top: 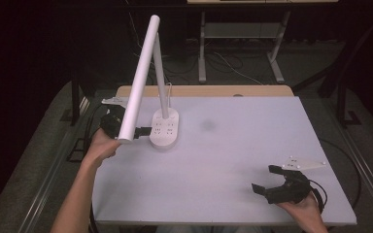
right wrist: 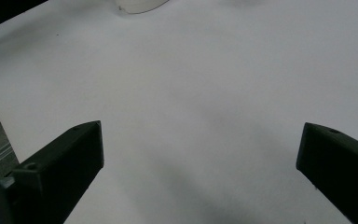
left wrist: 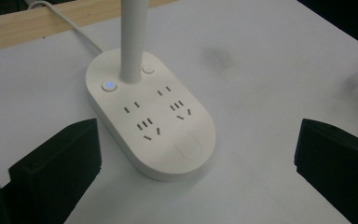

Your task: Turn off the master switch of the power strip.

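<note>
From the high view, a white table point(top: 233, 160) carries a white desk lamp point(top: 148, 77) near its far left part. The lamp's oval base point(top: 164, 128) lies flat on the table, a thin stem rises from it, and a long white bar slants down toward the left. The left gripper point(top: 143, 130) sits just left of the base with its jaws spread, pointing at it but holding nothing; the lamp bar crosses in front of it. The right gripper point(top: 267, 179) rests near the front right of the table, well apart from the lamp, jaws wide and empty. A grey plate point(top: 303, 164) sits on top of it.

The left gripper view brings out what the high view blurs: the base point(left wrist: 151, 121) has several sets of socket slots, a round button lit blue point(left wrist: 109, 86) beside the stem point(left wrist: 133, 42), a second plain button point(left wrist: 148, 70), and a white cord point(left wrist: 70, 25) running off toward the wooden edge point(left wrist: 37, 23). The black jaws stand wide on either side, the base between them and untouched. No writing can be read.

The right gripper view shows bare table point(right wrist: 191, 93) between wide-open jaws, with a sliver of the lamp base point(right wrist: 140, 5) at the top edge
</note>
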`<state>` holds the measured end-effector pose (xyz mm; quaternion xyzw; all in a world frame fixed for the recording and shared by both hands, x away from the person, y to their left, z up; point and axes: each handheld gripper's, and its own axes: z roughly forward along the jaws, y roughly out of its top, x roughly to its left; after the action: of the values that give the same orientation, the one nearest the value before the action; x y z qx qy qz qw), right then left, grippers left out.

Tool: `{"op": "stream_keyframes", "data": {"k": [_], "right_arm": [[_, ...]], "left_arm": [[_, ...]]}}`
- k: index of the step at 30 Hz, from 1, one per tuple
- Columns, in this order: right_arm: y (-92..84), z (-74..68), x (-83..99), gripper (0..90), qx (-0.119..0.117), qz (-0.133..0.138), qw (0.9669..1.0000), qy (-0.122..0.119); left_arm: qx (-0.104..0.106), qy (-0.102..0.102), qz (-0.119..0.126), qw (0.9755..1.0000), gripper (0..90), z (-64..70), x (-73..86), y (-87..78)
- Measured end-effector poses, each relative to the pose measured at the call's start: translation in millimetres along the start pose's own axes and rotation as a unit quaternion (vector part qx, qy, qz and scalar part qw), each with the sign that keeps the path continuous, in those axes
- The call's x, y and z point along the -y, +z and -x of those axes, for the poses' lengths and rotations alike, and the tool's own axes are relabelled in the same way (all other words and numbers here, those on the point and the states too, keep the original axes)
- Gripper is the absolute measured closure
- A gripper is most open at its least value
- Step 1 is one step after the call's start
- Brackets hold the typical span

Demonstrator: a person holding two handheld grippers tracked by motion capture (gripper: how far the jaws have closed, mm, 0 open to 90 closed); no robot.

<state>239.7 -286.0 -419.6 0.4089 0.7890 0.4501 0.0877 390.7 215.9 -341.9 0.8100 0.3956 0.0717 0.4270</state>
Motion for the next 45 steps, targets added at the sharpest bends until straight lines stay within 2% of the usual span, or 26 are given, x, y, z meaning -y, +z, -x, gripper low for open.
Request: {"op": "stream_keyframes", "data": {"k": [6,8,9,14,15,24,30,36,41,45], "right_arm": [[-0.1,0.0,0.2,0.1,0.000,-0.001,1.0000,0.001],[0.0,0.2,0.2,0.1,0.000,0.000,1.0000,0.001],[0.1,0.5,0.3,0.1,0.000,0.000,1.0000,0.000],[0.0,0.5,0.5,0.1,0.000,0.000,1.0000,-0.001],[0.1,0.4,0.7,0.1,0.000,0.000,1.0000,0.000],[0.2,0.7,1.1,0.1,0.000,0.000,1.0000,-0.001],[-0.5,0.9,1.2,0.1,0.001,0.001,1.0000,0.000],[-1.2,2.1,1.7,0.1,0.001,0.001,1.0000,-0.001],[-2.5,3.3,1.7,0.2,0.003,0.002,1.0000,0.005],[-3.6,3.7,1.7,0.2,0.002,0.002,1.0000,0.006]], "left_arm": [[-0.005,-0.001,0.001,1.0000,0.0,-7.4,-6.0,5.3],[-0.006,-0.007,0.002,1.0000,0.0,-8.1,-8.0,7.0],[-0.008,-0.001,0.000,1.0000,0.0,-10.0,-9.4,7.5],[-0.018,-0.004,-0.002,0.9998,0.0,-14.8,-13.5,12.3],[-0.022,0.004,-0.006,0.9997,0.0,-17.2,-14.7,13.1],[-0.034,-0.009,-0.005,0.9994,0.3,-29.5,-22.8,22.6],[-0.043,-0.037,0.009,0.9983,2.0,-35.3,-25.8,31.0],[-0.047,-0.044,0.013,0.9978,4.7,-43.3,-23.6,41.1],[-0.051,-0.046,0.022,0.9974,10.7,-47.8,-22.5,46.4],[-0.049,-0.068,0.033,0.9959,13.5,-51.8,-20.6,50.6]]}}
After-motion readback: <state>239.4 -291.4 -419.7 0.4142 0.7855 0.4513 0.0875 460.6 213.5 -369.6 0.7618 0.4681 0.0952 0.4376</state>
